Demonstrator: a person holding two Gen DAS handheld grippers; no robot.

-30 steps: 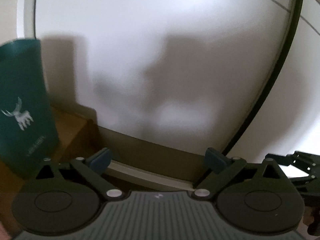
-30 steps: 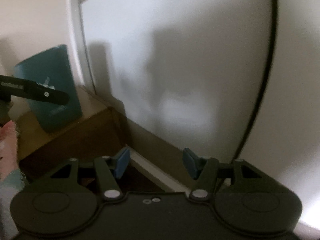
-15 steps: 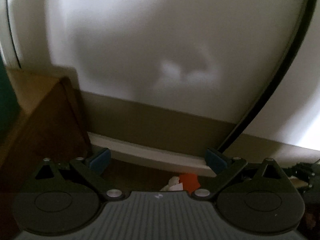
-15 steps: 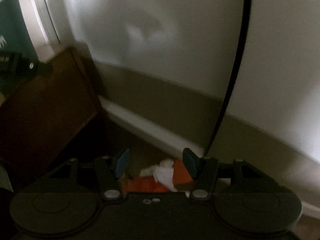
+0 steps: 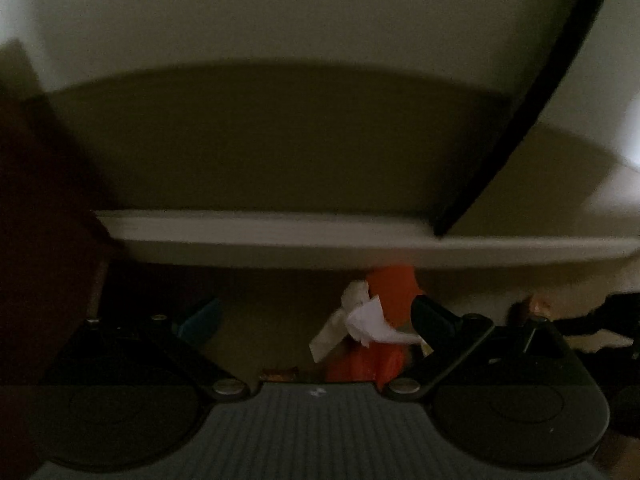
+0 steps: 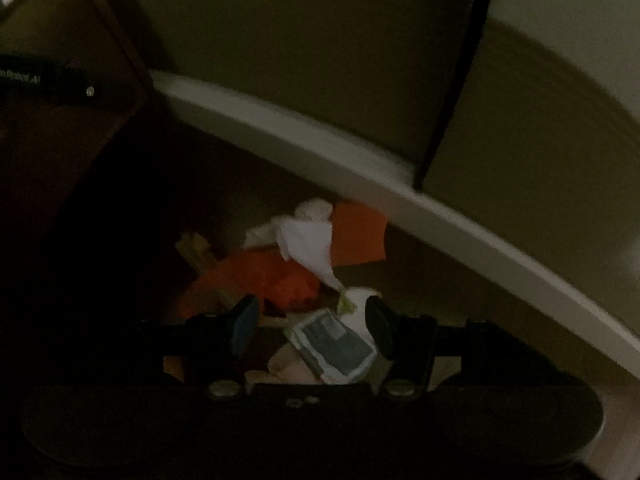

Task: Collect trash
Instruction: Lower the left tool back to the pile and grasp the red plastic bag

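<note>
A heap of trash lies on the dim floor by the wall. It holds orange paper [image 6: 356, 236], crumpled white paper [image 6: 308, 240], a small grey-and-white printed packet [image 6: 336, 344] and a wooden piece [image 6: 198, 254]. My right gripper [image 6: 312, 326] hangs open above the heap, its fingers either side of the packet without touching it. In the left wrist view the orange paper [image 5: 390, 288] and white paper [image 5: 366, 320] show beyond my left gripper [image 5: 316, 318], which is open and holds nothing.
A white baseboard [image 5: 280, 236] runs along the wall behind the trash. A dark wooden cabinet [image 6: 60, 152] stands on the left. A black cable [image 6: 460, 80] drops down the wall to the baseboard [image 6: 360, 176]. Part of the other gripper [image 6: 44, 78] shows at the left.
Both grippers have dropped from cabinet-top height to the floor and tilted downward. The teal cup has left both views; the trash heap has come into view under the fingers.
</note>
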